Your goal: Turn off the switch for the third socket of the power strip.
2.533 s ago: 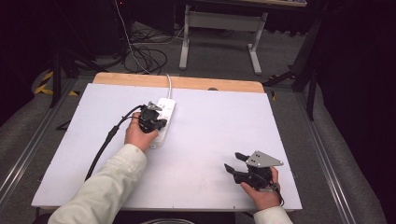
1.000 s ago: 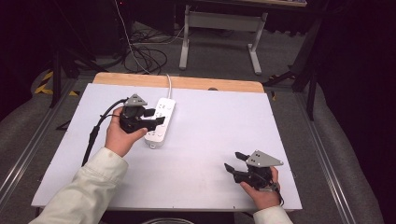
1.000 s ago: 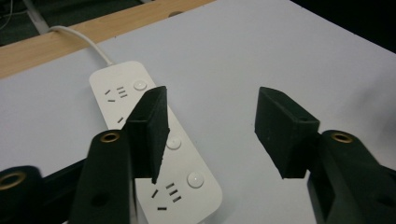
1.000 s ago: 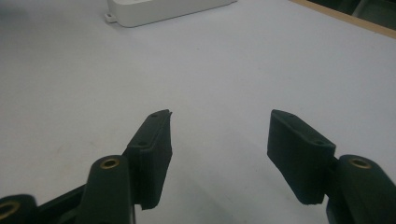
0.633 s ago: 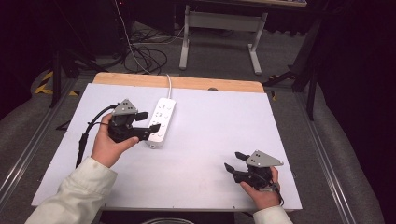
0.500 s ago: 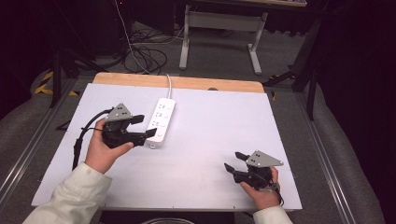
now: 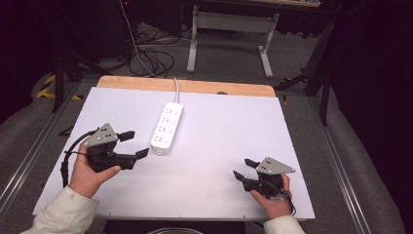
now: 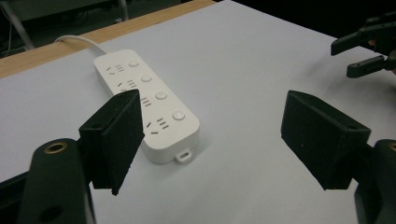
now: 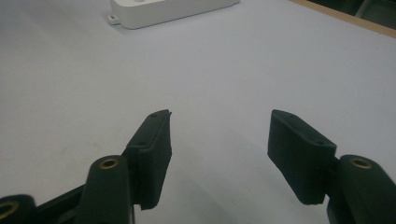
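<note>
High view, near edge: person's two hands at the bottom, pale sleeves, one gripper in each.
Right gripper (image 7: 244, 168): near-right part of the table, jaws apart, nothing between them; in the right gripper view both black pads gape over bare white surface.
Left gripper (image 7: 134, 145): near-left, held just off the table, jaws wide apart and empty, aimed toward the power strip; black cable loops off its back.
Left gripper view: strip's near end sits just beyond and between the open jaws, not touching either pad; right gripper (image 8: 362, 50) seen farther off at the upper right.
Power strip (image 7: 167, 127): white, lies flat mid-table, slightly left of centre, long axis running away from the person; four socket groups, each with a round button (image 8: 178, 115); small mounting tab (image 8: 185, 154) at the near end.
Cord (image 7: 177, 89): white, leaves the far end, runs over the wooden edge (image 7: 185, 86) of the table.
Table (image 7: 224, 141): white top, otherwise bare.
Handling, judged: rigid plastic shell, light, smooth so likely a bit slippery on flat pads; not fragile; cord is flexible and may drag or resist a pull.
Grip, judged: across the narrow width on the long side walls, near the middle; avoid pressing buttons; tab too small to pinch well.
Far: floor, cables, desk legs, dark.
</note>
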The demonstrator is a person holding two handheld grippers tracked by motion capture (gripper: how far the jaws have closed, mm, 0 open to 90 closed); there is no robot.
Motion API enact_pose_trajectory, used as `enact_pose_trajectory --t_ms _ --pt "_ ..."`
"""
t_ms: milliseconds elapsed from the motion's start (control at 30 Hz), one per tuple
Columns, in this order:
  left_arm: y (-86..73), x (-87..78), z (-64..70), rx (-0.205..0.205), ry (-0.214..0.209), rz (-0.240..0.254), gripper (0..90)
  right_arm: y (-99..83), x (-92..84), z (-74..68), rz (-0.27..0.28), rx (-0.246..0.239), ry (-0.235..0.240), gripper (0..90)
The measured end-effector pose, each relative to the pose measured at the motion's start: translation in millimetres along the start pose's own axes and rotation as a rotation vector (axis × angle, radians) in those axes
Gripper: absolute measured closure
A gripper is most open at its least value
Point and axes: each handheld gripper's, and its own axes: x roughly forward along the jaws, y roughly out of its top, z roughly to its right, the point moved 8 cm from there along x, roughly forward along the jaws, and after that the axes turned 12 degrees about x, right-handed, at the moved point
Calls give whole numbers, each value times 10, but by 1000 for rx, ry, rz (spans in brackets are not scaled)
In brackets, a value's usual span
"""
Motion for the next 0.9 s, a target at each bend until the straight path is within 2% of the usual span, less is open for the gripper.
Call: enact_pose_trajectory --t_ms 167,333,400,533,700,733,800,867,900 --pt "-191 -55 7 -14 8 13 224 -2 5 -8 0 1 4 403" --pt "-367 -135 14 -28 -12 19 225 -4 -1 -11 -2 -3 6 401" --pt "-426 -178 1 -39 -6 31 224 -5 -1 -10 -2 -5 7 401" --pt "-553 -220 -22 -74 9 31 228 -7 -4 -12 -2 -7 10 401" --pt "-701 -240 -34 -122 0 14 233 -13 -8 -17 -6 -10 19 400" --pt "-730 -245 -51 -111 10 7 243 -13 -10 -15 -5 -9 21 400" --pt "-789 -242 -53 -122 16 -7 243 -12 -11 -15 -3 -8 23 400" --pt "-884 -230 -76 -87 38 -38 246 -11 -17 -13 -1 -8 23 399" --pt "-884 -230 -76 -87 38 -38 246 -11 -18 -13 0 -8 23 399"
